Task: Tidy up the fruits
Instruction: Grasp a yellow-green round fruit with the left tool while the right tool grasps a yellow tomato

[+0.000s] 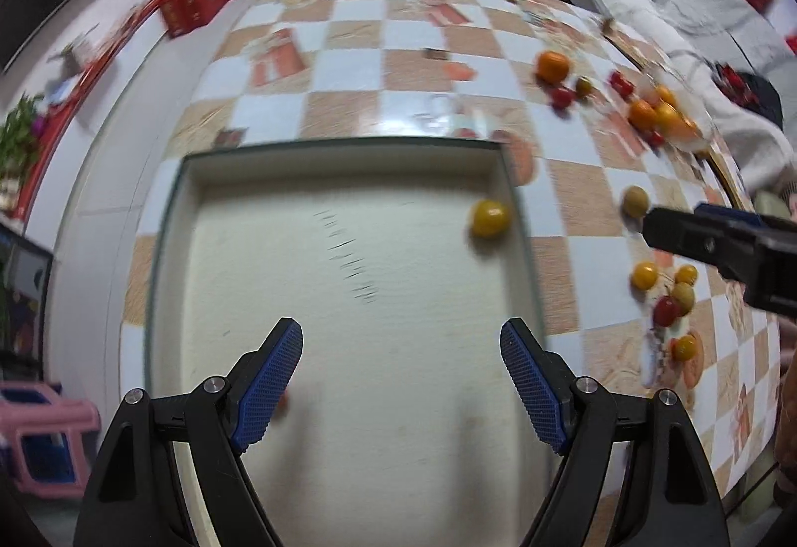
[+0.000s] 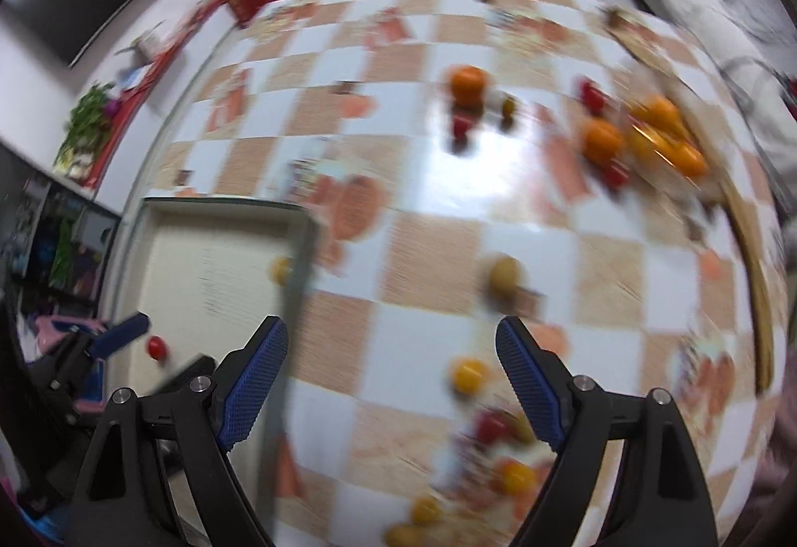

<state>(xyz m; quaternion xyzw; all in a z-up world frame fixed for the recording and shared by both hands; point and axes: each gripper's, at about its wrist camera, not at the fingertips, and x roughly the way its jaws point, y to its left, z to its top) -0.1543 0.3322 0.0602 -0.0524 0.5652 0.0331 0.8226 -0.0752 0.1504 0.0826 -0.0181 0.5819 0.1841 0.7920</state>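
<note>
L gripper (image 1: 401,390) jaws wide, empty, over cream tray (image 1: 348,168) | yellow tomato (image 1: 490,218) by tray's R wall | R gripper (image 2: 391,390) wide, empty | small red/yellow/orange fruits (image 2: 602,141) blurred, upper right

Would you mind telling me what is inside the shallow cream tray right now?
The tray holds a yellow cherry tomato by its right wall and a red cherry tomato near the left gripper. The gripper's fingers hide its nearest corners.
</note>
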